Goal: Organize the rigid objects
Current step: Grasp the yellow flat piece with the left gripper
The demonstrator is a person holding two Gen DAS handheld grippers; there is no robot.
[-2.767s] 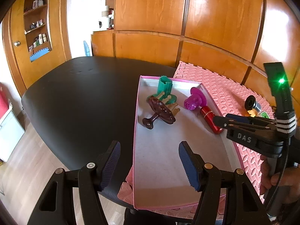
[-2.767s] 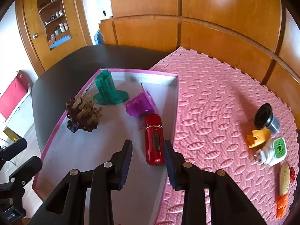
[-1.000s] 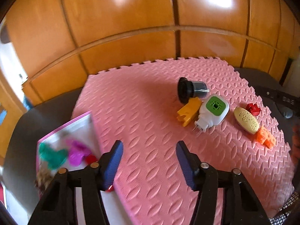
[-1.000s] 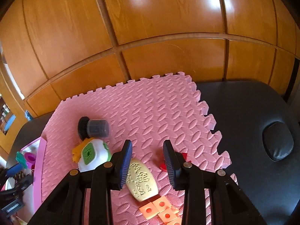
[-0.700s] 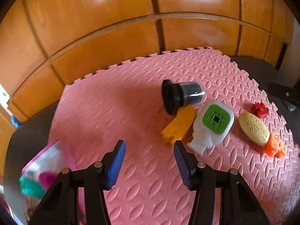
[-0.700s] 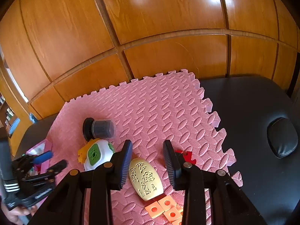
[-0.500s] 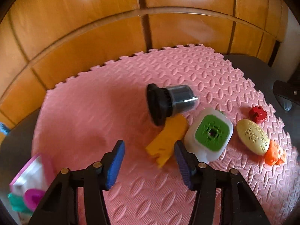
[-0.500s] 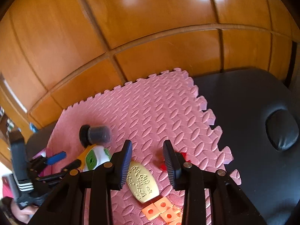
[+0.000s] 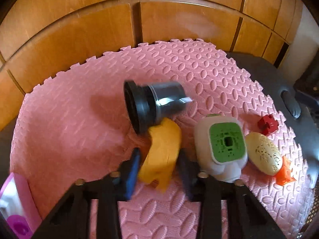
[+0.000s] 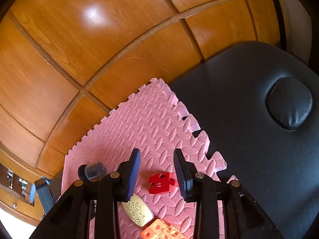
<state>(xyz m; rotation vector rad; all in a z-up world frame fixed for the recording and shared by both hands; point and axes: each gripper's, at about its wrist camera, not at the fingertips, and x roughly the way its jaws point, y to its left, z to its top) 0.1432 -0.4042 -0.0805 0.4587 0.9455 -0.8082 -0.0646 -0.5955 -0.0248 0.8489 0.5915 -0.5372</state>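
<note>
Pinching one yellow block [image 9: 162, 155], left jaws just closed, right jaws spread over one red piece [image 10: 161, 182].

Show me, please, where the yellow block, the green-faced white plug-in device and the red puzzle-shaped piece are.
yellow block [image 9: 162, 155], left wrist view, middle of its top face.
green-faced white plug-in device [image 9: 227, 142], left wrist view, green grille.
red puzzle-shaped piece [image 10: 161, 183], right wrist view, flat face.

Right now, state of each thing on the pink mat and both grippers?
Left gripper: shut on yellow plastic block.
Right gripper: open, red puzzle-shaped piece between its fingers, untouched.
Black-capped grey cylinder: on its side.
White plug-in with green face: lying flat.
Cream oval: lying flat.
</note>
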